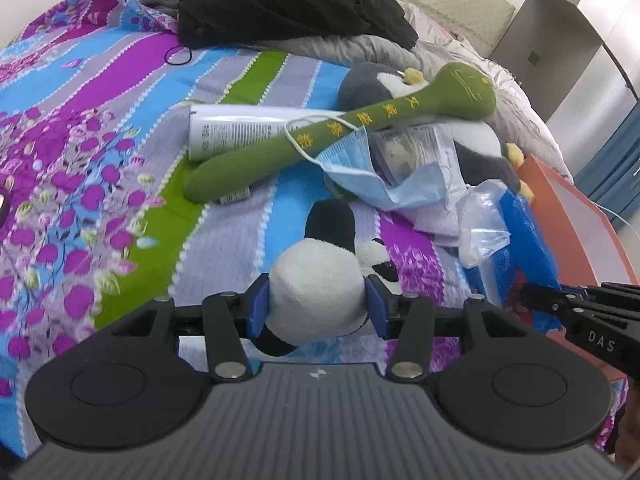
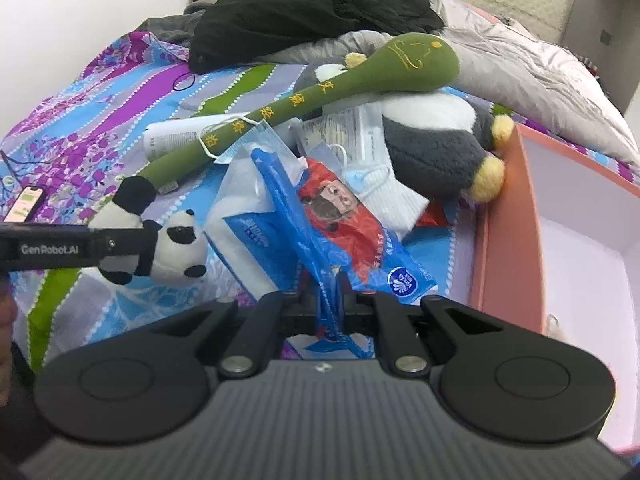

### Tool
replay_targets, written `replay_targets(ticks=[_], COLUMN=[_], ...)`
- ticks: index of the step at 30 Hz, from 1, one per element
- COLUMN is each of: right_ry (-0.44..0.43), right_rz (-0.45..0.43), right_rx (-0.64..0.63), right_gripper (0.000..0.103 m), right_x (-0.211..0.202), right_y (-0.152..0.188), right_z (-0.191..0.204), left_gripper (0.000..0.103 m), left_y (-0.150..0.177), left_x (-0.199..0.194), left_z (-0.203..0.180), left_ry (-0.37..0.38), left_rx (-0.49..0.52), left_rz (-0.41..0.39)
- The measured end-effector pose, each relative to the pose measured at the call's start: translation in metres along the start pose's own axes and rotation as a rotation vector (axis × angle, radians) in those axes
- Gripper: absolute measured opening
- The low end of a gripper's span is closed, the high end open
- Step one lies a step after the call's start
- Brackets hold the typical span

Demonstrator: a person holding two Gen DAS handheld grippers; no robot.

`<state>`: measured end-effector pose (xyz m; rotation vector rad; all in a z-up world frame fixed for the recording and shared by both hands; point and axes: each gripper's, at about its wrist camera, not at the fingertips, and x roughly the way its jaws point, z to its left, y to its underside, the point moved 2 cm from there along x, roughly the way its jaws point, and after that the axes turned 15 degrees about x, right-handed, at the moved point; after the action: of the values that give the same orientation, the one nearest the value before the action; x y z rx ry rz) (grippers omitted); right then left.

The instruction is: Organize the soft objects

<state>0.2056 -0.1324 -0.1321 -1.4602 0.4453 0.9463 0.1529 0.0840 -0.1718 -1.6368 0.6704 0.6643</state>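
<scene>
A small panda plush (image 1: 316,296) sits between the blue pads of my left gripper (image 1: 316,306), which is shut on its white body, lifted off the flowered bedspread (image 1: 80,160). The right wrist view shows that left gripper (image 2: 136,242) from the side, holding the panda plush (image 2: 172,248). My right gripper (image 2: 326,284) is shut on the wrapper of a blue tissue pack (image 2: 280,220). A green plush mallet (image 1: 340,128) lies across a grey-and-white penguin plush (image 1: 476,140).
A pink open box (image 2: 560,220) stands at the right by the penguin. In the pile are a blue face mask (image 1: 360,176), a white tube (image 1: 240,128), a white sock (image 2: 396,196). Black clothing (image 1: 280,0) lies at the back, a phone (image 2: 24,200) at the left.
</scene>
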Motion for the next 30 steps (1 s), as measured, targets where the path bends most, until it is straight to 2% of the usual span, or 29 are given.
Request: replay_targets(ticks=[3, 8, 12, 20, 21, 24, 25, 27, 30], right_ry=[0.014, 0.019, 0.013, -0.066, -0.076, -0.11, -0.123, -0.144, -0.15], right_rz=[0.023, 0.086, 0.105, 0.135, 0.137, 0.135, 0.129, 0.115, 0.1], right_rx=[0.04, 0.209, 0.305, 0.359, 0.352, 0.323, 0.312, 0.275, 0.205], right_gripper=[0.011, 0.011, 0.011, 0.015, 0.019, 0.044, 0.05, 0.054, 0.054], right_x=[-0.008, -0.015, -0.02, -0.021, -0.021, -0.021, -0.022, -0.023, -0.019], right_y=[0.009, 0.032, 0.05, 0.066, 0.067, 0.067, 0.067, 0.066, 0.063], right_z=[-0.003, -0.014, -0.015, -0.009, -0.009, -0.009, -0.008, -0.006, -0.002], left_gripper=[0.056, 0.056, 0.056, 0.056, 0.056, 0.056, 0.056, 0.056, 0.056], left_y=[0.008, 0.022, 0.031, 0.038, 0.038, 0.038, 0.038, 0.039, 0.04], left_x=[-0.004, -0.005, -0.008, -0.01, -0.01, -0.01, -0.01, -0.01, -0.009], left_z=[-0.005, -0.014, -0.02, -0.028, -0.028, -0.031, -0.031, -0.031, -0.032], left_ry=[0.0, -0.008, 0.0, -0.018, -0.022, -0.03, -0.031, -0.034, -0.037], left_rx=[-0.003, 0.002, 0.002, 0.021, 0.023, 0.034, 0.034, 0.037, 0.041], left_rz=[0.018, 0.06, 0.077, 0.078, 0.077, 0.078, 0.078, 0.078, 0.08])
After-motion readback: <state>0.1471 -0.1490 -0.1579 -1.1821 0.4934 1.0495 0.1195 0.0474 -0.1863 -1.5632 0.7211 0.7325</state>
